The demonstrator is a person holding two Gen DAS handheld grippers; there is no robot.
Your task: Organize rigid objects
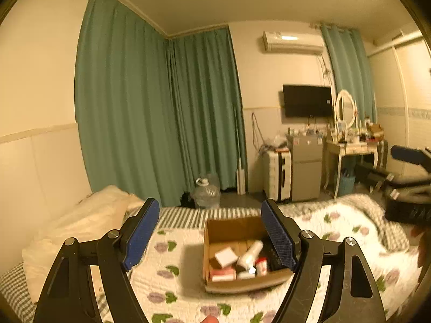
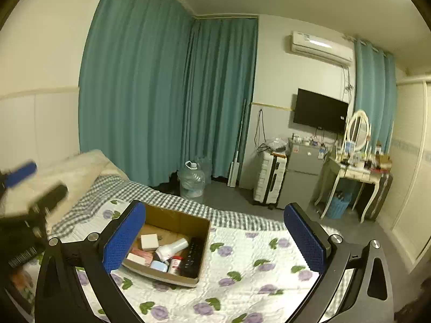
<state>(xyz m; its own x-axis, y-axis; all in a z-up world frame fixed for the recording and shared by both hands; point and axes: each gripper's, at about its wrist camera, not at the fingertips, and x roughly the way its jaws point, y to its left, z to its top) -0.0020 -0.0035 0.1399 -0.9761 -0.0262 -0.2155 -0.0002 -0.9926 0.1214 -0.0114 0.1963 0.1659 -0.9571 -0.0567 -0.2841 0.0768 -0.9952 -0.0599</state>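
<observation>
An open cardboard box [image 1: 231, 228] [image 2: 175, 218] sits on the flowered quilt of a bed. Inside lie a white square case [image 1: 226, 257], a white bottle [image 1: 250, 254] on its side, a black remote-like bar [image 2: 192, 255], a small red-and-white tub [image 2: 175, 265], a pink packet [image 1: 222, 273] and a pale blue item [image 2: 159, 265]. My left gripper [image 1: 210, 231] hovers above and in front of the box, open and empty. My right gripper [image 2: 215, 231] hovers to the box's right, wide open and empty. Each gripper shows blurred at the edge of the other's view.
The quilt [image 2: 256, 269] spreads right of the box; a pillow [image 1: 89, 215] lies at the left. Beyond the bed stand a water jug [image 2: 191, 180], a white suitcase [image 2: 269, 180], a small fridge [image 2: 301, 177] and a cluttered dressing table [image 2: 355, 172].
</observation>
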